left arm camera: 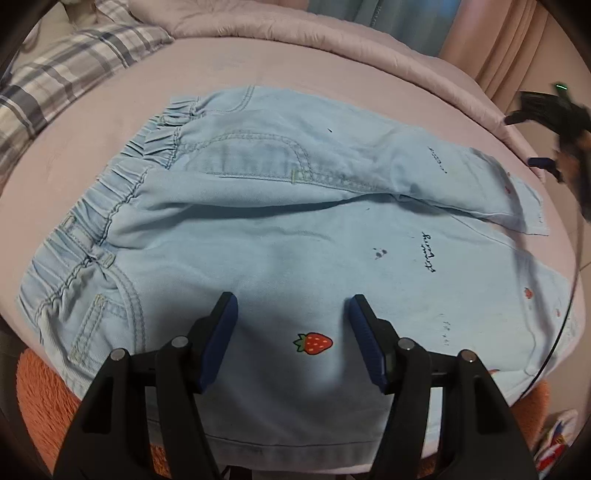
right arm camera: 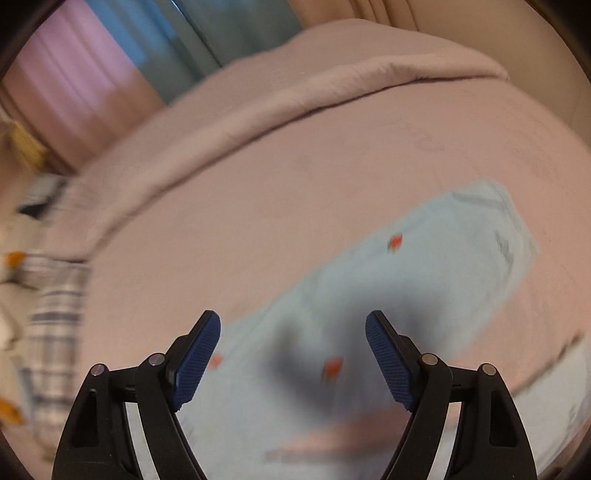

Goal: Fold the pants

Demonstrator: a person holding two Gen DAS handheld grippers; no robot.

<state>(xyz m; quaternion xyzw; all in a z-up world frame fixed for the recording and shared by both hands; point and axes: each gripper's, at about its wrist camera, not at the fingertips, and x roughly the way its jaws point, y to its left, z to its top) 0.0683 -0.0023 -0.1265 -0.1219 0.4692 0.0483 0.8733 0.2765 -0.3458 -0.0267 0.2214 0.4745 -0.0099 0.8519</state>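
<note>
Light blue denim pants with strawberry prints lie flat on the pink bed sheet. Their gathered waistband is at the left and one leg is folded over the other, hems to the right. My left gripper hovers over the near leg by a strawberry print, open with nothing between its blue pads. In the right wrist view the pants are blurred, and my right gripper stands open above them with nothing in it. The right gripper also shows blurred at the left wrist view's right edge, off the pants.
A plaid pillow lies at the back left and a rolled pink quilt runs along the far side of the bed. An orange fluffy rug lies below the bed's near edge. Curtains hang behind.
</note>
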